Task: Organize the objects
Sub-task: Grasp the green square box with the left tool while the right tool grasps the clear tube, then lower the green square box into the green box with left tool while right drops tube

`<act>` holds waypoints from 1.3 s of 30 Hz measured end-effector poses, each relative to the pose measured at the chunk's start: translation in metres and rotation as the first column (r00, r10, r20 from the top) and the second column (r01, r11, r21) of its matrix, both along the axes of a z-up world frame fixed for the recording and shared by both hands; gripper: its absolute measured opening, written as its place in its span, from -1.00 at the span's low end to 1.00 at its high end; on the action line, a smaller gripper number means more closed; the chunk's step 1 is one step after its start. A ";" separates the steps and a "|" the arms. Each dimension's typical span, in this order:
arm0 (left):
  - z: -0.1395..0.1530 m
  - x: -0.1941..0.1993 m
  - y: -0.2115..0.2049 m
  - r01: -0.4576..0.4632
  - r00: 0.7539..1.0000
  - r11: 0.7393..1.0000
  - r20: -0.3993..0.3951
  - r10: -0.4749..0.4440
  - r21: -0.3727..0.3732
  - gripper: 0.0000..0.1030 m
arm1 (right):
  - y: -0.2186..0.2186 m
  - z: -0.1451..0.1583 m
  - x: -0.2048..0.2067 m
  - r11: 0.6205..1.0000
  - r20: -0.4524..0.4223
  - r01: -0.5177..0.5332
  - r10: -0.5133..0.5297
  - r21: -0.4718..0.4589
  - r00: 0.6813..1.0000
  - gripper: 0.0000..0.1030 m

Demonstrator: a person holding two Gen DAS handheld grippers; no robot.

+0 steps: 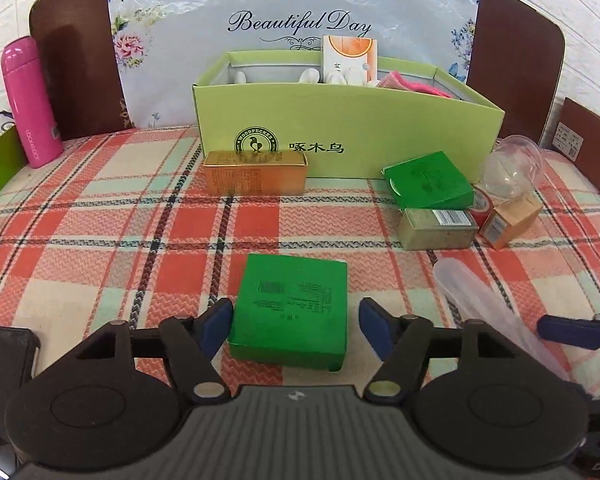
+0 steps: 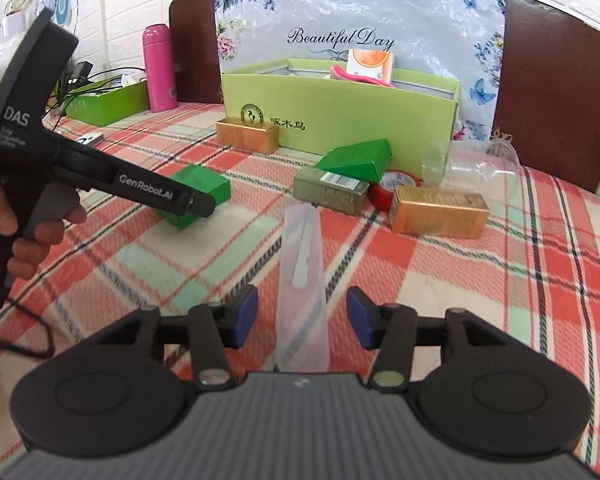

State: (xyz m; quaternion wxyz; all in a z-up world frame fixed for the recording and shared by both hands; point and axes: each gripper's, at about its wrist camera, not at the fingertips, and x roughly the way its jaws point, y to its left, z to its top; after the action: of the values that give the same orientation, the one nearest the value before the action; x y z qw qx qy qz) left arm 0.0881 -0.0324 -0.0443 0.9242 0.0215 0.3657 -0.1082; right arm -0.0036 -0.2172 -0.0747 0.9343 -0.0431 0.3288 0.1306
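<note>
A flat green box (image 1: 290,312) lies on the plaid cloth between the open fingers of my left gripper (image 1: 296,326); the blue pads stand beside its two sides, apart from it. It also shows in the right wrist view (image 2: 198,194), behind the left gripper's body. A clear plastic toothbrush case (image 2: 302,292) lies between the open fingers of my right gripper (image 2: 302,316), not clamped. It also shows in the left wrist view (image 1: 496,312). The light green open box (image 1: 348,136) stands at the back with several items in it.
A gold box (image 1: 256,172) lies in front of the light green box. A second green box (image 1: 428,180), an olive tin (image 1: 436,228), a red tape roll (image 2: 382,192), a gold carton (image 2: 438,212) and a clear cup (image 1: 508,168) crowd the right. A pink bottle (image 1: 28,100) stands far left.
</note>
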 end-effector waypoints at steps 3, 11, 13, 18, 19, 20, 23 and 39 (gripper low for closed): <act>0.001 0.004 -0.001 0.004 1.000 1.000 -0.011 -0.004 -0.012 0.27 | 0.003 -0.002 0.009 1.000 -0.015 -0.008 0.008 0.001 1.000 -0.14; -0.006 0.006 -0.007 0.005 1.000 1.000 -0.011 -0.005 0.012 0.26 | 0.009 -0.006 0.015 1.000 -0.016 0.009 -0.009 -0.004 1.000 -0.48; -0.003 0.004 -0.005 0.013 1.000 1.000 -0.022 -0.013 -0.005 0.25 | 0.011 -0.003 0.013 1.000 -0.023 0.003 -0.003 -0.004 1.000 -0.48; 0.024 -0.009 -0.001 0.027 0.999 0.999 0.041 -0.025 -0.036 0.25 | 0.009 0.016 0.006 0.996 0.012 -0.029 0.028 0.079 1.000 -0.48; 0.032 -0.009 0.000 0.032 0.998 0.999 0.061 -0.029 -0.044 0.25 | 0.007 0.024 0.005 0.995 0.037 -0.031 0.028 0.092 0.999 -0.48; 0.042 -0.010 0.000 0.036 0.996 0.998 0.085 -0.032 -0.053 0.25 | 0.004 0.031 0.005 0.994 0.062 -0.032 0.026 0.107 0.998 -0.48; 0.067 -0.007 0.000 0.051 0.988 0.996 0.152 -0.039 -0.074 0.25 | -0.003 0.056 0.008 0.991 0.143 -0.025 0.006 0.129 0.990 -0.48; 0.128 0.098 -0.013 -0.027 0.956 0.996 0.288 0.052 -0.090 0.25 | -0.042 0.111 0.137 0.973 0.284 0.162 -0.204 0.165 0.937 -0.48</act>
State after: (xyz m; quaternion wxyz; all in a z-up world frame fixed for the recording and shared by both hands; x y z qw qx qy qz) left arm 0.1860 -0.0450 0.0837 0.9698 -0.0094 0.2218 -0.1007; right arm 0.1336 -0.2591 0.0366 0.9821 0.0334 0.1762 0.0575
